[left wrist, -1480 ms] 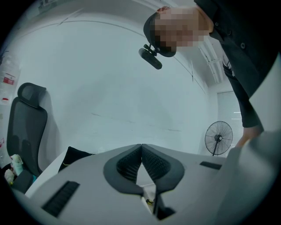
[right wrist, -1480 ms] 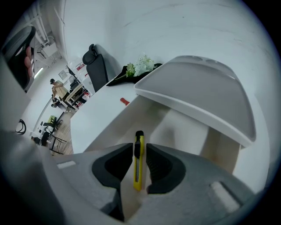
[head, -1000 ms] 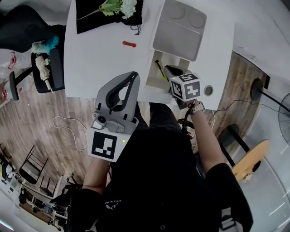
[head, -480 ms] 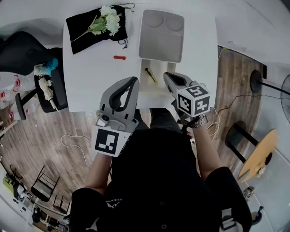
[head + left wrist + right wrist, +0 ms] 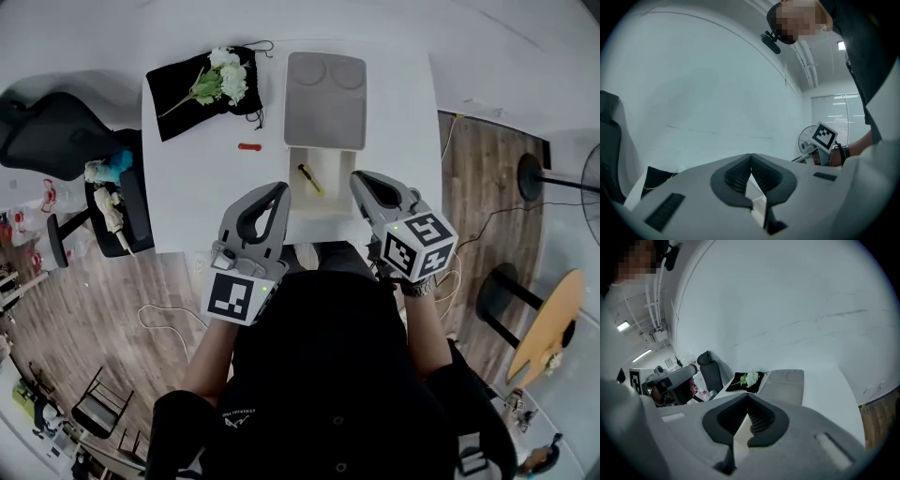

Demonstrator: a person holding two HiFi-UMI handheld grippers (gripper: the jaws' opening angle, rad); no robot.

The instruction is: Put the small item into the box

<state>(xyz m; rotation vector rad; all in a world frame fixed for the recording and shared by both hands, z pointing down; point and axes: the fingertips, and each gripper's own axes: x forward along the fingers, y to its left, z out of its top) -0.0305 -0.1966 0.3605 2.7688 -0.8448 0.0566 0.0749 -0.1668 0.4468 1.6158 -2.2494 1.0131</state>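
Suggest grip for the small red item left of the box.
Grip the red item across its middle, coming straight down. It lies flat on the table, long axis left-right in head view, so closing across its narrow width likely holds best.

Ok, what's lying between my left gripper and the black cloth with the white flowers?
The small red item, on the white table between left gripper and black cloth; the head view shows it.

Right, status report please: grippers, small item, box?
Left gripper shut, empty; right gripper shut, empty. Yellow-black item lies in open box; red item out on table. Nothing blocking the box.
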